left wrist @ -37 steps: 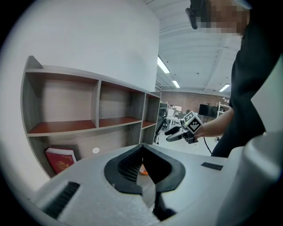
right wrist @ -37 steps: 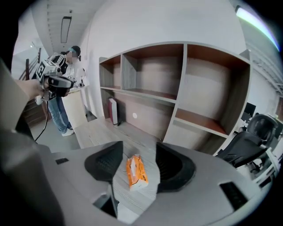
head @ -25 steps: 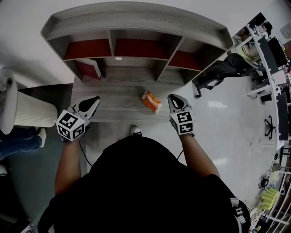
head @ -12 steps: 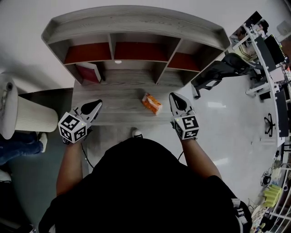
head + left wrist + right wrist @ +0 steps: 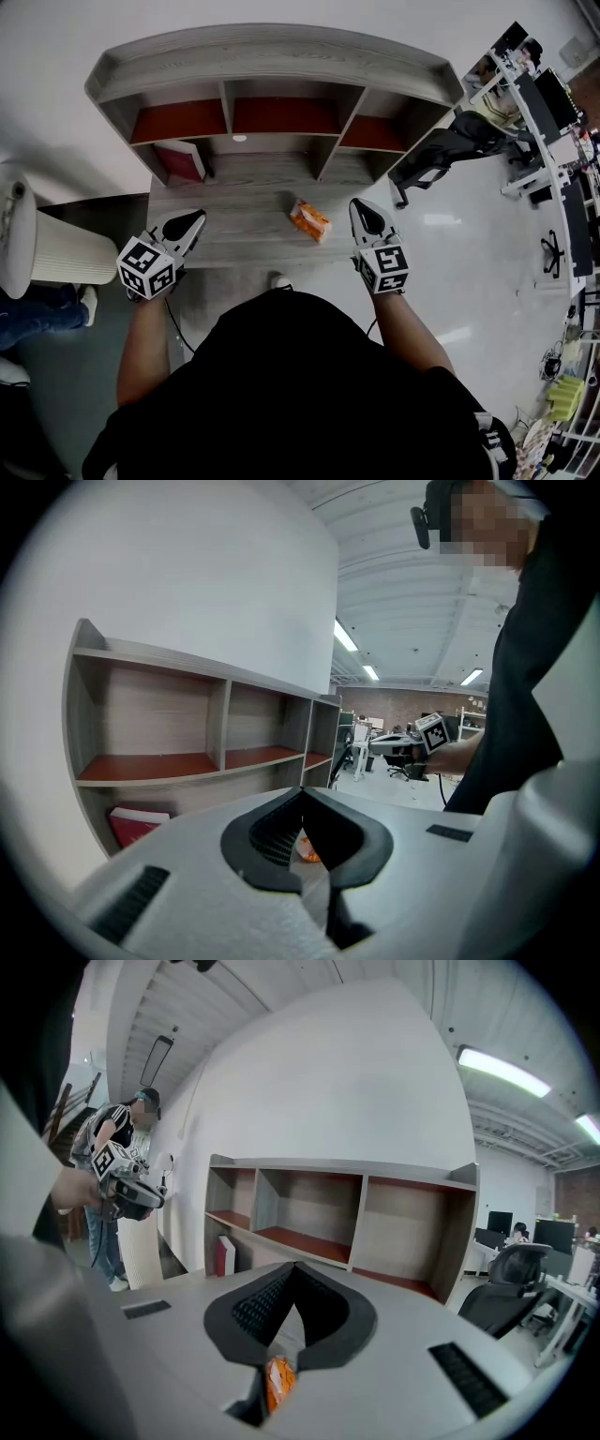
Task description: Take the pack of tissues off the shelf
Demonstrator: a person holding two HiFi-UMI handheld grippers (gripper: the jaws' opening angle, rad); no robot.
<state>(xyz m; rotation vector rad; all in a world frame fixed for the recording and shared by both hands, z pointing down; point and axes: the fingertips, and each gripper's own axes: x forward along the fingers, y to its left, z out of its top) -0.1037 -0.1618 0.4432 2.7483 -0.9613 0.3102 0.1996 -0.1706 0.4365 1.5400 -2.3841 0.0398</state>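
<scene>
The orange pack of tissues [image 5: 309, 220] lies on the lowest grey wooden board of the shelf [image 5: 234, 202], between my two grippers and touched by neither. My left gripper [image 5: 195, 217] hovers at the board's front left, shut and empty. My right gripper [image 5: 362, 204] is just right of the pack, also shut with nothing in it. In the left gripper view the pack [image 5: 307, 848] peeks through the gap behind the closed tips [image 5: 302, 793]. The right gripper view shows the pack [image 5: 277, 1382] low behind its closed tips [image 5: 295, 1268].
A red book [image 5: 183, 160] leans in the lower left compartment. The upper shelf boards [image 5: 281, 114] are red. A white cylinder [image 5: 61, 251] and a person's legs [image 5: 37, 305] are at the left. A black office chair [image 5: 450, 145] and desks [image 5: 553, 122] stand at the right.
The picture has drifted slightly. Both grippers stay near the board's front edge, and the pack has not moved.
</scene>
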